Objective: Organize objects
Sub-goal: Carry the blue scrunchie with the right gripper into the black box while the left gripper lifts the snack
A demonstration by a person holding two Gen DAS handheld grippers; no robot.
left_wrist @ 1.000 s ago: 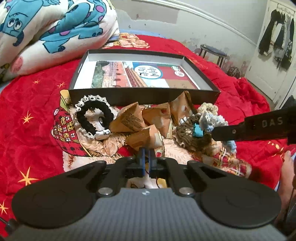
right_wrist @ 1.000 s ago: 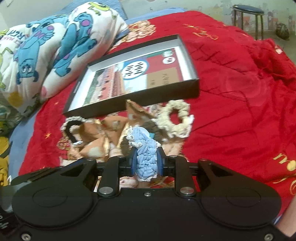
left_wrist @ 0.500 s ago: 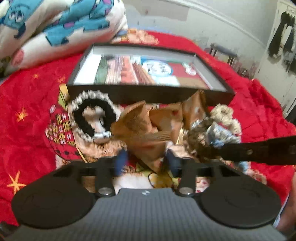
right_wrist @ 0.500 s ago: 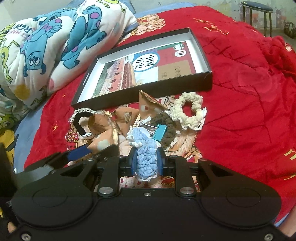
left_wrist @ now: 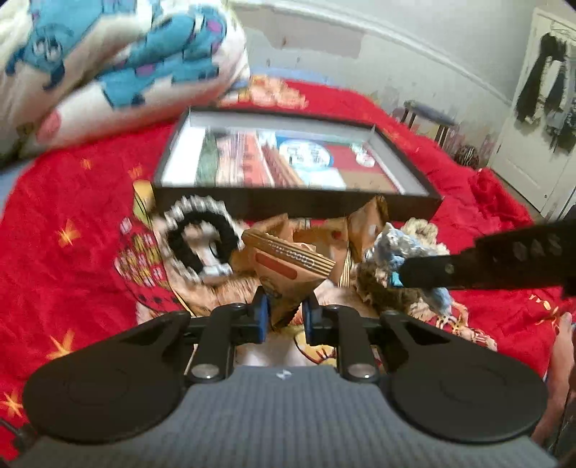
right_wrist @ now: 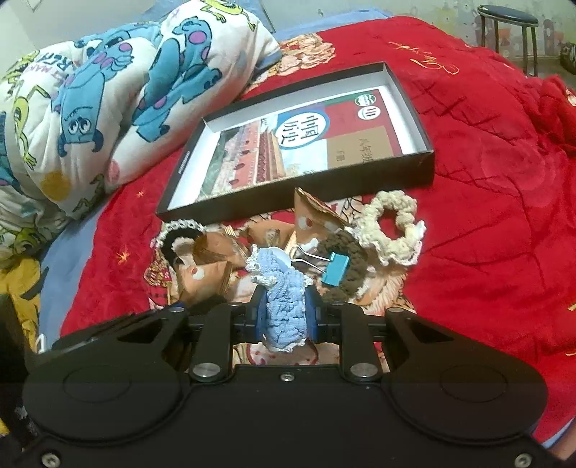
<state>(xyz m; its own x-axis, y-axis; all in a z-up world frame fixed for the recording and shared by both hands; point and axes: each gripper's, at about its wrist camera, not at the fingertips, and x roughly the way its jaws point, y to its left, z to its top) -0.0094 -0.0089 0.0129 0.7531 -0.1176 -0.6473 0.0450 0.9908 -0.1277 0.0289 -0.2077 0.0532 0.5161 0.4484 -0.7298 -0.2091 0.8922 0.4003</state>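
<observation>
My left gripper (left_wrist: 285, 319) is shut on a brown triangular snack packet (left_wrist: 288, 266) and holds it above the pile. My right gripper (right_wrist: 286, 316) is shut on a light blue scrunchie (right_wrist: 284, 298), lifted above the bed; it also shows in the left wrist view (left_wrist: 399, 248). On the red bedspread lie more brown packets (right_wrist: 212, 252), a black scrunchie (left_wrist: 203, 234), a brown scrunchie (right_wrist: 345, 259) with a blue binder clip (right_wrist: 334, 273), and a cream scrunchie (right_wrist: 392, 226). Behind them stands an open shallow black box (right_wrist: 414, 169), also in the left wrist view (left_wrist: 295, 205).
A rolled monster-print quilt (right_wrist: 108, 97) lies at the back left of the bed. A stool (right_wrist: 507, 21) stands beyond the bed's far edge. A door with hanging clothes (left_wrist: 547, 93) is at the right.
My left gripper opened, moved forward, then closed on a brown packet and raised it. My right gripper has risen a little with the blue scrunchie still in it.
</observation>
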